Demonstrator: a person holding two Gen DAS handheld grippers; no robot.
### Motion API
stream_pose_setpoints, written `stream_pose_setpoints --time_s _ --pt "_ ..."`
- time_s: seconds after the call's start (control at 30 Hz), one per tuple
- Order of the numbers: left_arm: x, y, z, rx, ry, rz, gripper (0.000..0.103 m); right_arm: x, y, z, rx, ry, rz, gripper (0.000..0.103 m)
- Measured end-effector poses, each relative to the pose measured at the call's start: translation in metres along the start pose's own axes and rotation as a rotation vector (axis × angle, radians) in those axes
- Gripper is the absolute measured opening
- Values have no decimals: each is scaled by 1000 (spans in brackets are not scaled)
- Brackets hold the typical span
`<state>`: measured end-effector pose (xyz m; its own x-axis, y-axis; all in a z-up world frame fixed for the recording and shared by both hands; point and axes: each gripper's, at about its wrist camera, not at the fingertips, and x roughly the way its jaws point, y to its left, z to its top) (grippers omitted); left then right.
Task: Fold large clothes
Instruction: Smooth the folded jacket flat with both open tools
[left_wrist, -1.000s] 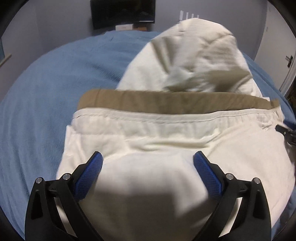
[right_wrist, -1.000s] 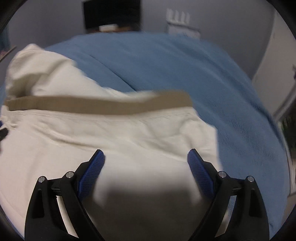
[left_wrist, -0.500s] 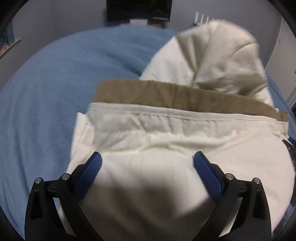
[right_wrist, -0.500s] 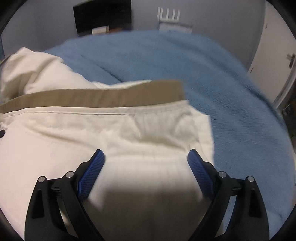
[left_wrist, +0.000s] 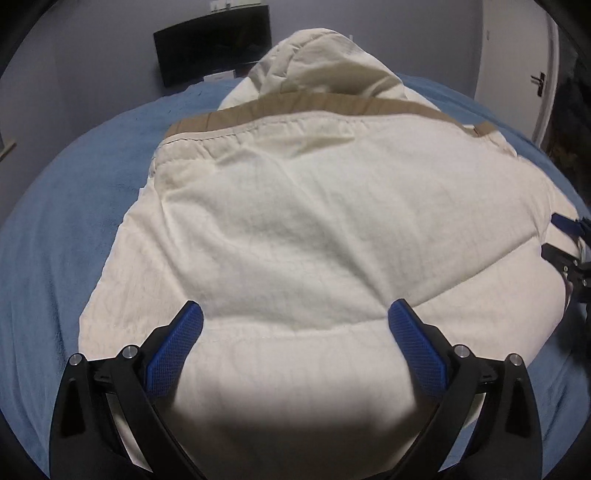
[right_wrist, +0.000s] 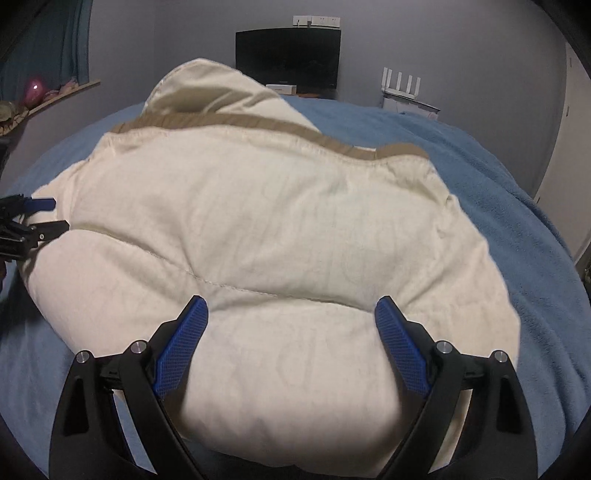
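A cream garment (left_wrist: 325, 229) with a tan band (left_wrist: 295, 105) along its far edge lies folded on a blue blanket (left_wrist: 62, 221). It also shows in the right wrist view (right_wrist: 280, 229), with the tan band (right_wrist: 258, 123) at the far side. My left gripper (left_wrist: 295, 336) is open over the garment's near left part, its blue pads wide apart. My right gripper (right_wrist: 291, 332) is open over the near right part. Neither holds cloth. Each gripper shows at the other view's edge: the right one (left_wrist: 569, 240), the left one (right_wrist: 26, 221).
The blue blanket (right_wrist: 498, 177) covers the bed around the garment. A dark monitor (right_wrist: 288, 59) and a white router (right_wrist: 400, 83) stand at the far wall. A shelf with a pink object (right_wrist: 35, 90) is at the far left. A door (left_wrist: 517, 62) is at the right.
Both grippers have drawn back toward me and risen, so more of the garment shows. The near flap now lies flat over the garment. The raised far part has settled lower.
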<state>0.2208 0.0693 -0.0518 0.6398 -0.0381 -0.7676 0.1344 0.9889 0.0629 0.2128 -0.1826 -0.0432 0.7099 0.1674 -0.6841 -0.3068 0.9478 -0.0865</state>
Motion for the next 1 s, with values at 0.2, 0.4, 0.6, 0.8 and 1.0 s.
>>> stream_pose_setpoints --time_s 0.2,0.4,0.6,0.8,1.0 --pt "13 -7 -11 -1 0 -18 97 6 3 -21 5 -34 -9 87" --pt "23 -9 -11 -5 12 -17 97 9 1 -24 7 -25 -2 87" --pt "11 -1 -10 -45 4 -16 96 6 0 -15 24 -14 -5 87" --pt "-26 -9 -34 18 -40 -69 96 -40 -7 -38 -14 -60 -14 87" --pt "-5 -14 -47 55 -2 -30 97 -31 -4 -59 -69 32 -92 87"
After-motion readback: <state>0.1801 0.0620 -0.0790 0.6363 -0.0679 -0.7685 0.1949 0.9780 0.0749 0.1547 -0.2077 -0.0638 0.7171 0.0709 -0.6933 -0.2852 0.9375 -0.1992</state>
